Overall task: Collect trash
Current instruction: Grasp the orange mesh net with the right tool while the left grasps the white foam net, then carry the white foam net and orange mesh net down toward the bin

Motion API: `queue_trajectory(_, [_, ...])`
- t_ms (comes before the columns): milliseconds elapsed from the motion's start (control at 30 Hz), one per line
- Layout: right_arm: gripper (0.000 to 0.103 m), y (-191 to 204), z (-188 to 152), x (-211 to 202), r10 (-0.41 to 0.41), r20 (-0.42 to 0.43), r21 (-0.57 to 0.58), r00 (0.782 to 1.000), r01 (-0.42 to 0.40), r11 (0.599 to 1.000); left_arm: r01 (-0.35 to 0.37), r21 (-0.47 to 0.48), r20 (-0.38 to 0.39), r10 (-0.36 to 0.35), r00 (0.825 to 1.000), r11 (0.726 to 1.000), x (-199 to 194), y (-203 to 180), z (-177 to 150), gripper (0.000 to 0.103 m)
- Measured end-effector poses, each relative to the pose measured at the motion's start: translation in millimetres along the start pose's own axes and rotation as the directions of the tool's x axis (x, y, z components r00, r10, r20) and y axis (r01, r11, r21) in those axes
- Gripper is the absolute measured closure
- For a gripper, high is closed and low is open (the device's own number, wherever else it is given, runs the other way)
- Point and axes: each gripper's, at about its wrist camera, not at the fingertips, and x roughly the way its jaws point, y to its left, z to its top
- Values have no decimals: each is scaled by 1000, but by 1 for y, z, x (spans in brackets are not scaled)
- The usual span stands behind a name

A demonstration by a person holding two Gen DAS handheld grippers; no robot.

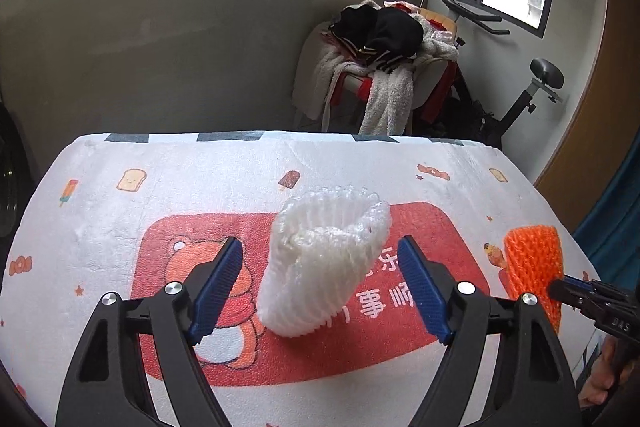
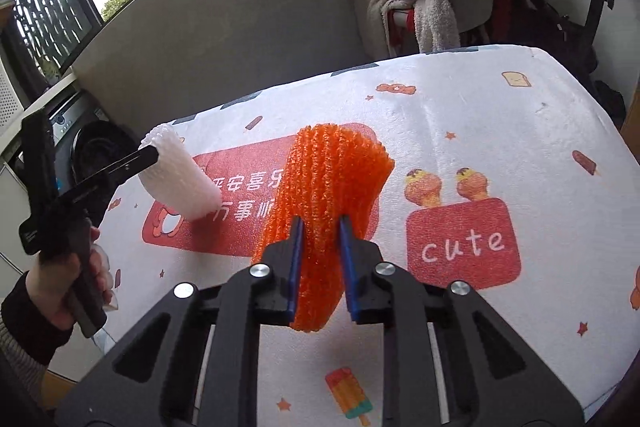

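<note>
Right gripper [image 2: 320,227]: clenched on the orange foam net [image 2: 328,195], blue pads pressing both its sides; net folded, standing up out of the jaws.
Left gripper [image 1: 320,283]: jaws spread; white foam net [image 1: 324,259] between the pads, gaps showing either side.
Patterned cloth [image 2: 500,131]: covers the table, under both nets.
Far corner: chair piled with clothes [image 1: 380,43]; exercise bike [image 1: 536,87] beside it.

Left gripper [image 1: 320,287]: black plastic arms with cut-out slots, round silver screws at the pivots, blue ribbed pads [image 1: 218,285]; right gripper [image 2: 322,259]: the same black frame, silver screws, thin blue pads [image 2: 295,267]; white lettering on its side, too blurred to read; the person's left hand [image 2: 64,287] wears a dark cuff [image 2: 24,319] over a grey knit sleeve.
</note>
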Motion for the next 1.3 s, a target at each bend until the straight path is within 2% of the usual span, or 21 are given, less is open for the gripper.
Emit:
queue_trajectory(33, [82, -2, -3, -3, 0, -2, 7, 1000, 0, 1000, 0, 1, -16, 0, 1000, 1000, 4, -1, 1, 26])
queue_trajectory(100, [82, -3, -10, -8, -6, -1, 5, 1000, 6, 1000, 20, 3, -30, -20, 999, 1000, 6, -2, -1, 54])
queue_trajectory(133, [82, -2, -11, -11, -8, 1, 2, 1000, 8, 1000, 20, 5, -38, -20, 999, 1000, 4, -3, -2, 63])
queue_trajectory(167, [82, -3, -13, -14, -8, 3, 0, 1000, 8, 1000, 21, 5, -36, -21, 999, 1000, 1, -3, -4, 66])
queue_trajectory(367, [82, 0, -24, -33, 11, 20, 23, 1000, -11, 1000, 78, 39, -45, -76, 996, 996, -36, -9, -18, 68])
queue_trajectory(600, [82, 23, -43, -61, 13, 37, -29, 999, -12, 1000, 129, 56, -56, -126, 990, 990, -98, -24, -47, 68])
queue_trajectory(967, [82, 63, -87, -102, 20, 41, -130, 999, -14, 991, 186, 9, -68, -185, 980, 983, -183, -45, -133, 68])
queue_trajectory(1300, [82, 82, -130, -125, 38, 20, -186, 999, -34, 982, 220, 17, -110, -217, 970, 975, -213, -77, -211, 67])
